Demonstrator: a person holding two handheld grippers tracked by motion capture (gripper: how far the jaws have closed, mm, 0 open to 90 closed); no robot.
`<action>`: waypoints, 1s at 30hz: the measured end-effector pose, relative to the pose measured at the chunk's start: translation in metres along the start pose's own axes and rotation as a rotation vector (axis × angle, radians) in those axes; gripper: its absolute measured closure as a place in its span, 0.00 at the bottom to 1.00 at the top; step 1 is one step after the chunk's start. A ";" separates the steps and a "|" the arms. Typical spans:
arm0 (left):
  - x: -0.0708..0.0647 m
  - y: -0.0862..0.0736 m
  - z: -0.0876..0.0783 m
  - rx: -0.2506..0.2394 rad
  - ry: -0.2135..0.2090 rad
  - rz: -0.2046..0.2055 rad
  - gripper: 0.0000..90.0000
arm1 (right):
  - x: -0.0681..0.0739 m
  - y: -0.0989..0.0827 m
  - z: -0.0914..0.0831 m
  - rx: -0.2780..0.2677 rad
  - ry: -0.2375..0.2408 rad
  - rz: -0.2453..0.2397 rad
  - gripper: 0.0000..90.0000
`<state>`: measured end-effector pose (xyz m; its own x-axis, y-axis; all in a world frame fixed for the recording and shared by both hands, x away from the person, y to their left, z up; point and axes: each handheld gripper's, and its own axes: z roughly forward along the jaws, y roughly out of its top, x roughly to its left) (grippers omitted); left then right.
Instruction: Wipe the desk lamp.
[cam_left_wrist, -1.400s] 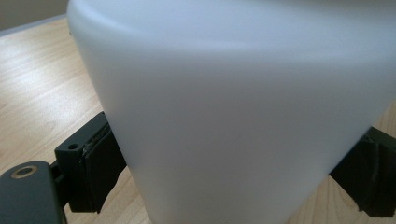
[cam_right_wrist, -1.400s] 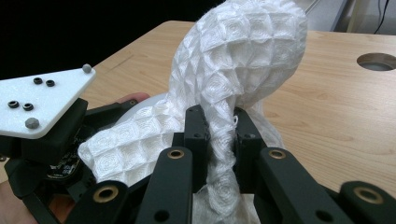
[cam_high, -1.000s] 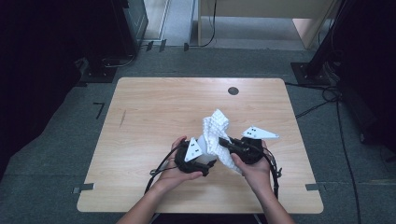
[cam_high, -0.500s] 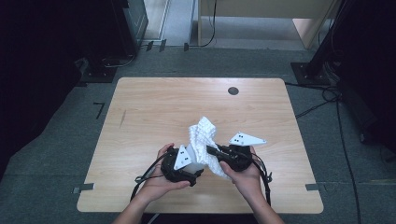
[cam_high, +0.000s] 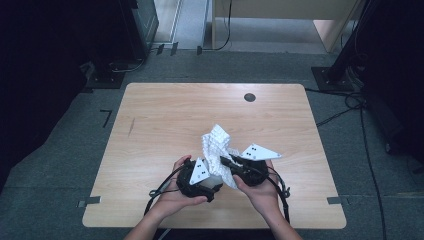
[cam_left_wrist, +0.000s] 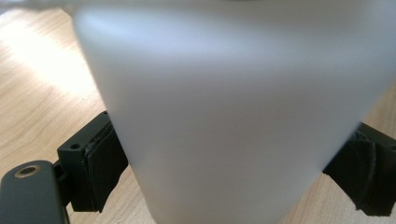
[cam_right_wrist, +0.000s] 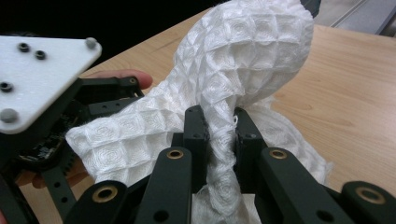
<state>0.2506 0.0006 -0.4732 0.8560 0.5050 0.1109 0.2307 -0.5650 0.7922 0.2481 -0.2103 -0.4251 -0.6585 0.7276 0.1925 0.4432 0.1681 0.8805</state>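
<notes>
A white waffle-weave cloth (cam_high: 217, 142) (cam_right_wrist: 243, 56) stands bunched up above the near middle of the wooden table (cam_high: 160, 125). My right gripper (cam_high: 226, 161) (cam_right_wrist: 219, 135) is shut on a twisted fold of this cloth. My left gripper (cam_high: 216, 181) (cam_left_wrist: 229, 177) is shut on a frosted white container (cam_left_wrist: 224, 107), its pads pressing on both sides. In the high view the container (cam_high: 216, 179) sits just left of the cloth's lower end. The two grippers face each other, close together. Whether the cloth reaches into the container is hidden.
A round dark grommet (cam_high: 249, 97) marks the far side of the table. Cables (cam_high: 160, 190) trail from both grippers over the near edge. Dark stands (cam_high: 332, 75) and wires lie on the carpet around the table.
Both hands, the cloth and the container have shifted a little to the left and toward the near edge. Both grips look the same.
</notes>
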 end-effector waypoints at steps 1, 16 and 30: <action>0.000 0.000 -0.001 0.000 0.000 0.000 0.09 | -0.002 -0.001 0.000 0.000 -0.001 0.012 0.88; 0.000 0.005 -0.004 0.027 0.000 0.007 0.09 | -0.019 -0.008 -0.001 -0.004 0.024 0.107 0.88; 0.000 0.003 -0.005 0.018 0.001 0.008 0.09 | -0.009 -0.008 0.002 -0.011 -0.002 0.047 0.88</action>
<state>0.2493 0.0022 -0.4675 0.8576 0.5006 0.1177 0.2321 -0.5810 0.7801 0.2512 -0.2171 -0.4350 -0.6355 0.7361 0.2331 0.4672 0.1262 0.8751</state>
